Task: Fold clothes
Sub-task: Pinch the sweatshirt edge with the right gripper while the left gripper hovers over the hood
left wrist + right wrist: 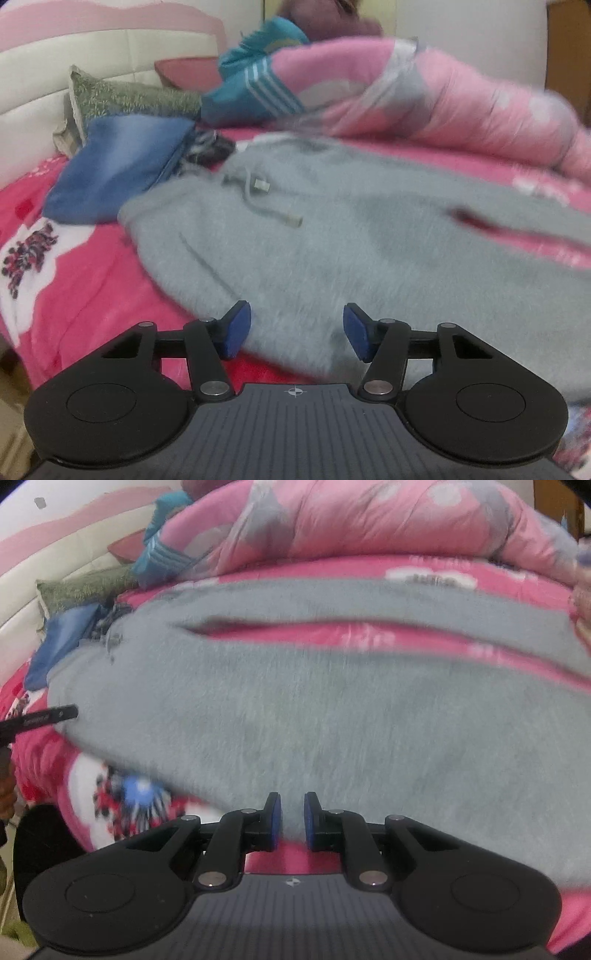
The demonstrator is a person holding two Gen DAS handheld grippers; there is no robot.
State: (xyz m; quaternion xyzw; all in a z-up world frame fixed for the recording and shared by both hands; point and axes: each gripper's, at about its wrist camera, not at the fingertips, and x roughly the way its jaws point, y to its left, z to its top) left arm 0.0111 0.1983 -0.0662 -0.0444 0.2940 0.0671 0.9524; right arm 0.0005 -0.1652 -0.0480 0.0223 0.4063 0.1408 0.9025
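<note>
Lying flat on the pink bed cover (92, 291) is a pair of fuzzy grey pants (332, 236), and everything here is told from where those pants are.

Left of the pants, at their waist end, sits a folded blue cloth (118, 170), its edge touching the grey fuzz. Behind that blue cloth leans a green pillow (125, 96). On the pants, near the waist, two grey strings (258, 192) curl on the fabric.

The left claw (297, 330) is near the waist end of the pants, at their near edge. Its two blue pads (236, 332) are spread wide apart, with grey fuzz showing between them. It holds nothing. I cannot tell if the pads touch the fabric.

Behind the pants is a teal cloth with white stripes (258, 88), and beside it a big puffy pink quilt (461, 99) runs off to the right.

Farther right along the near edge of the pants is the right claw (292, 821). Its pads (275, 823) are pulled close, with a thin gap left. The grey edge lies right at the tips, and pink bed cover shows under the gap. I cannot tell if it pinches the fabric. A pink strip shows between the two legs of the pants.
</note>
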